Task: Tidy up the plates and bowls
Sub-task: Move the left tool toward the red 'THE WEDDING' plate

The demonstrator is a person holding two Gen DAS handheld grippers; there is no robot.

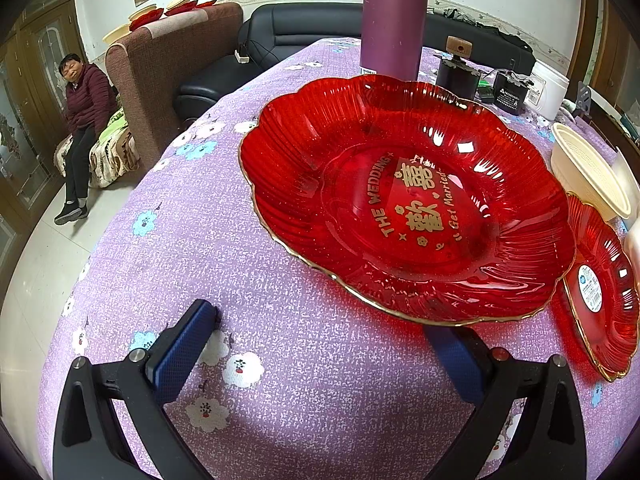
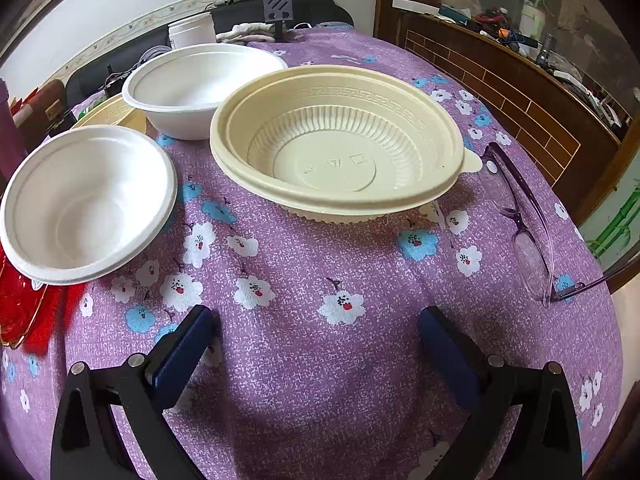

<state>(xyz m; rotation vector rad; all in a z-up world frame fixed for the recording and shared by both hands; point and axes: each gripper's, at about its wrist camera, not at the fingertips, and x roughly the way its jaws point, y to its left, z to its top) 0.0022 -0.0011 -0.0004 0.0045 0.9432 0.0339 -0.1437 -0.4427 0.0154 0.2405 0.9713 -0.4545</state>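
Observation:
A large red scalloped plate (image 1: 404,200) with gold lettering lies on the purple floral tablecloth (image 1: 200,248). A smaller red plate (image 1: 604,288) lies to its right, beside a cream bowl (image 1: 588,172). My left gripper (image 1: 320,320) is open and empty, just short of the large plate's near rim; its right finger reaches under that rim. In the right wrist view a cream ribbed bowl (image 2: 336,140) sits ahead, with two white bowls (image 2: 84,200) (image 2: 196,84) to the left. My right gripper (image 2: 316,320) is open and empty, short of the cream bowl.
A purple flask (image 1: 394,16) stands behind the large plate, with dark devices (image 1: 458,72) and a white tub (image 1: 550,88) beyond. Purple glasses (image 2: 524,220) lie right of the cream bowl. A red plate edge (image 2: 20,308) shows at the left. A person (image 1: 82,132) sits by the sofa.

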